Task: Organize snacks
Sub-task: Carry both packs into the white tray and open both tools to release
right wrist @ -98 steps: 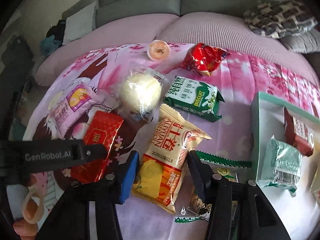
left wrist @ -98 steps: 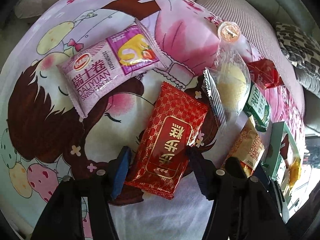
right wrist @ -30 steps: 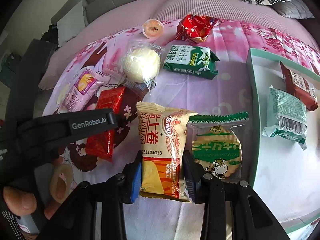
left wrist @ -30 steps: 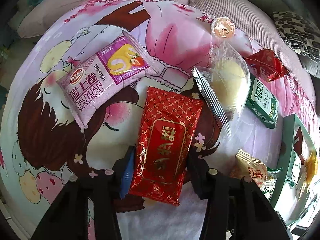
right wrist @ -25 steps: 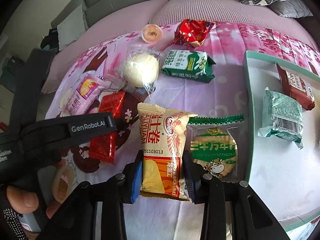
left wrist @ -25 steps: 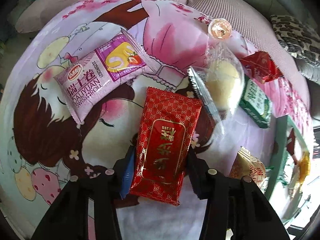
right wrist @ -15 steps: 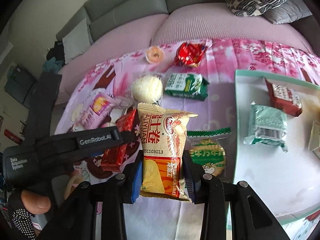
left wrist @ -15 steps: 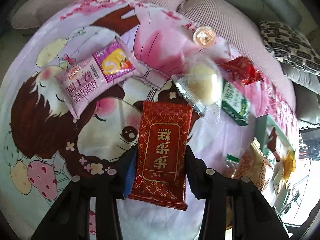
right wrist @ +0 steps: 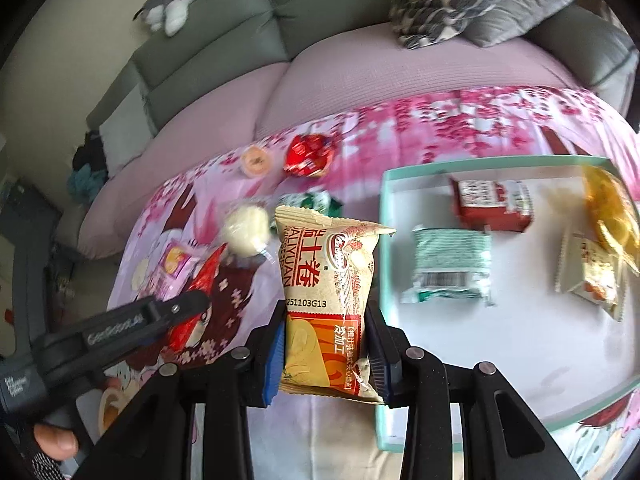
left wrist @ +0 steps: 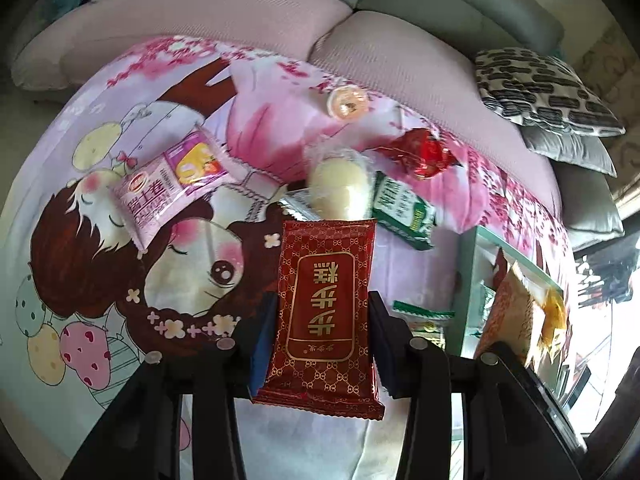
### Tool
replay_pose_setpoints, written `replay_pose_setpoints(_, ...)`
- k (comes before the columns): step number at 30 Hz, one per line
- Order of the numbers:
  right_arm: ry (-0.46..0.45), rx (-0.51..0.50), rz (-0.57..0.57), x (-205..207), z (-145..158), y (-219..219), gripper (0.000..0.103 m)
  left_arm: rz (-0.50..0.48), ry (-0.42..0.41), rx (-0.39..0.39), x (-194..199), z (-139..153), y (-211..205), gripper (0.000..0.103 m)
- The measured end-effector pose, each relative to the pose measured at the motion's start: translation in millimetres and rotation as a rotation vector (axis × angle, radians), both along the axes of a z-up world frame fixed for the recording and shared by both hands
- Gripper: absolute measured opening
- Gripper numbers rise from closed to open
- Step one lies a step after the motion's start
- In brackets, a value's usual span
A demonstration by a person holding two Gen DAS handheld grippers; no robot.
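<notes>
Two packets (left wrist: pixel 324 308), each gripper-clamped (left wrist: pixel 320 344).

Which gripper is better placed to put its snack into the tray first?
Right, probably. The right gripper holds the beige pack just beside the tray. The left gripper holds the red pack farther from it.

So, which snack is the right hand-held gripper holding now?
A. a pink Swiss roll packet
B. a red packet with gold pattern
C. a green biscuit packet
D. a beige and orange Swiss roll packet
D: the right hand-held gripper is shut on the beige and orange Swiss roll packet.
</notes>
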State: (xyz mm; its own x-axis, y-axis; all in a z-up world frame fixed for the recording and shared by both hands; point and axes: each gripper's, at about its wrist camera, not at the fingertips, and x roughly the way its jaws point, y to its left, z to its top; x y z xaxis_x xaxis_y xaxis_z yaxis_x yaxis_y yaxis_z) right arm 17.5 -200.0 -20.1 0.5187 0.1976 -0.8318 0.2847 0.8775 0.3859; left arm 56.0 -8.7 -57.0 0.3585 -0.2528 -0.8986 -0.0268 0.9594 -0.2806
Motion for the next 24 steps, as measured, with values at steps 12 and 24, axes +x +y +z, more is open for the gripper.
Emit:
replay_pose_setpoints(12, 0.021, -0.054, -0.186, -24.9, 1.6, -60.8, 0.039, -0.236, -0.069, -0.003, -26.2, 14.4, -70.0, 0.045)
replay_pose_setpoints(24, 0.035, -0.102, -0.407, -68.9, 9.4, -128.4, 0.039, -0.418, -0.132, 0.032, -53.1, 14.6, -129.9, 0.045)
